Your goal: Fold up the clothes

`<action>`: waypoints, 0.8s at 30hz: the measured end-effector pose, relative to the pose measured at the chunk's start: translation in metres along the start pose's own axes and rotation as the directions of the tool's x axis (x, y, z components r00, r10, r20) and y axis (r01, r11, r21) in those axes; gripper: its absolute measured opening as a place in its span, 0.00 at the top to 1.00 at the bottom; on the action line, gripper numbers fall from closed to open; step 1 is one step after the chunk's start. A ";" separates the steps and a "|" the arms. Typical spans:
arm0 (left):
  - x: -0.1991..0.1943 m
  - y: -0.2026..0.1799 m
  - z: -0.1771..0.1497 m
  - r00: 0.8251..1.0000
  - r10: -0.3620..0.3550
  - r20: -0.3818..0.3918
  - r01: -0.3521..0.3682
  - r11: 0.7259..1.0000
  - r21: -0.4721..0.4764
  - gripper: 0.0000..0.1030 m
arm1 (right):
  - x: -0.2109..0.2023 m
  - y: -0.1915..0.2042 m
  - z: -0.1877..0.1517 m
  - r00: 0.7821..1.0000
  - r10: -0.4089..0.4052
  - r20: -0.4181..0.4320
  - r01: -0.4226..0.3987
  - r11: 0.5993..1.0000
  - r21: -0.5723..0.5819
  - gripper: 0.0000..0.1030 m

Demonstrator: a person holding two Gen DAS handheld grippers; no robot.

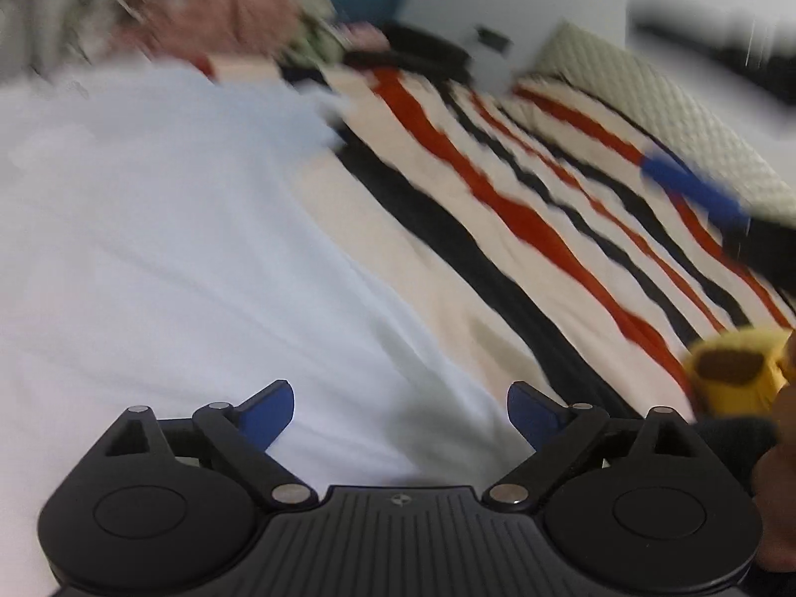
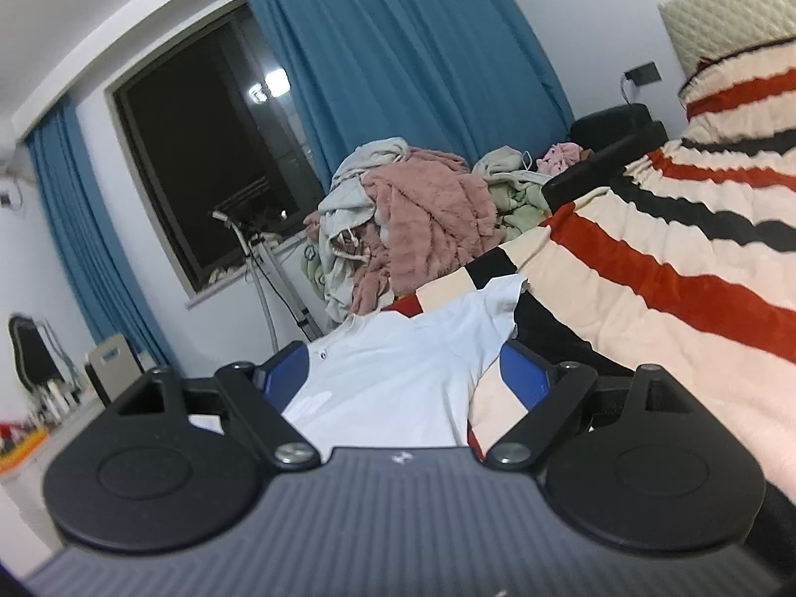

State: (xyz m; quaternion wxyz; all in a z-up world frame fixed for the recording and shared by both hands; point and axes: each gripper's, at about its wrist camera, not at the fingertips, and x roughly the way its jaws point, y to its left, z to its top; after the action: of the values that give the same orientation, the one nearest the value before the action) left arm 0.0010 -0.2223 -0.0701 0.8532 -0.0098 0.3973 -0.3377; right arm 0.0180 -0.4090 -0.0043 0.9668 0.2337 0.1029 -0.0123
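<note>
On striped blanket, white shirt flat.

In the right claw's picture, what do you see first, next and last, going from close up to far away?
Right claw → white collared shirt lying on the striped blanket → heap of pink fluffy and grey clothes → blue curtain.

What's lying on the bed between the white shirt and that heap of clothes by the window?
In the right wrist view, only the striped blanket shows between the white shirt and the heap of clothes; nothing else lies on that stretch.
</note>
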 end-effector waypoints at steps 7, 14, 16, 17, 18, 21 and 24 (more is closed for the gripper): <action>-0.075 0.038 0.027 0.938 0.305 0.165 -0.304 0.952 -0.032 0.01 | 0.006 0.012 -0.007 1.000 -0.022 -0.013 0.021 0.998 -0.060 0.17; -0.135 0.061 0.019 0.849 0.424 0.314 -0.408 0.905 -0.121 0.00 | 0.007 0.037 -0.019 1.000 0.011 0.003 -0.011 0.982 -0.188 0.17; -0.152 0.071 0.009 0.841 0.413 0.348 -0.394 0.910 -0.128 0.00 | 0.008 0.044 -0.024 0.999 0.041 0.008 -0.038 0.973 -0.227 0.17; -0.154 0.074 0.005 0.835 0.423 0.352 -0.402 0.906 -0.136 0.00 | 0.010 0.048 -0.026 0.999 0.045 0.000 -0.044 0.969 -0.245 0.17; -0.157 0.077 0.002 0.828 0.433 0.355 -0.409 0.901 -0.145 0.00 | 0.012 0.052 -0.027 0.999 0.046 -0.008 -0.046 0.964 -0.262 0.17; -0.166 0.088 -0.001 0.826 0.448 0.342 -0.401 0.894 -0.201 0.00 | 0.018 0.062 -0.030 0.999 0.039 -0.032 -0.047 0.954 -0.297 0.18; -0.179 0.093 -0.004 0.804 0.475 0.358 -0.408 0.879 -0.248 0.00 | 0.018 0.065 -0.032 0.998 0.037 -0.042 -0.048 0.951 -0.305 0.18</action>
State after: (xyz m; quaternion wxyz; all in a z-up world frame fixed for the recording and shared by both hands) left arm -0.0306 -0.0448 0.0209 0.9685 -0.0551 0.2269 -0.0870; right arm 0.0342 -0.3363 -0.0066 0.9893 0.0836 0.1160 0.0289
